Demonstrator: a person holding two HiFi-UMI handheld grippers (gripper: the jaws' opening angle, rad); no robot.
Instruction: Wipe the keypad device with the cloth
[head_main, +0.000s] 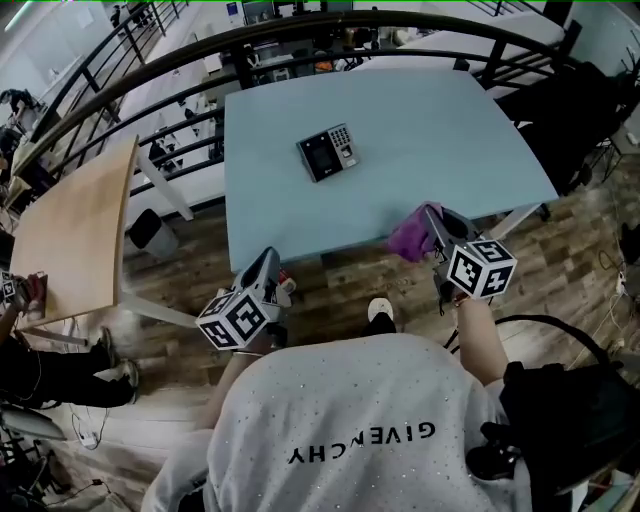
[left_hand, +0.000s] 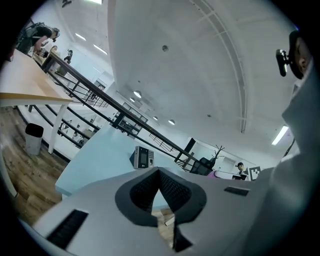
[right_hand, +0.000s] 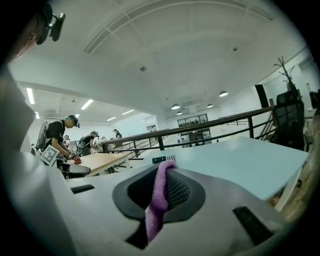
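Cloth (right_hand: 155, 210) | clamped in right tongs (right_hand: 167, 175) (right gripper view); left tongs (left_hand: 159, 174) together

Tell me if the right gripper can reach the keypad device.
Probably yes: the right gripper, shut on the cloth, is at the near edge of the table; only bare tabletop separates it from the keypad device.

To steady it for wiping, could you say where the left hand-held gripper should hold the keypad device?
Probably at the left, screen-side end of the keypad device, pinching its flat long edges from the left, leaving the face clear for the purple cloth.
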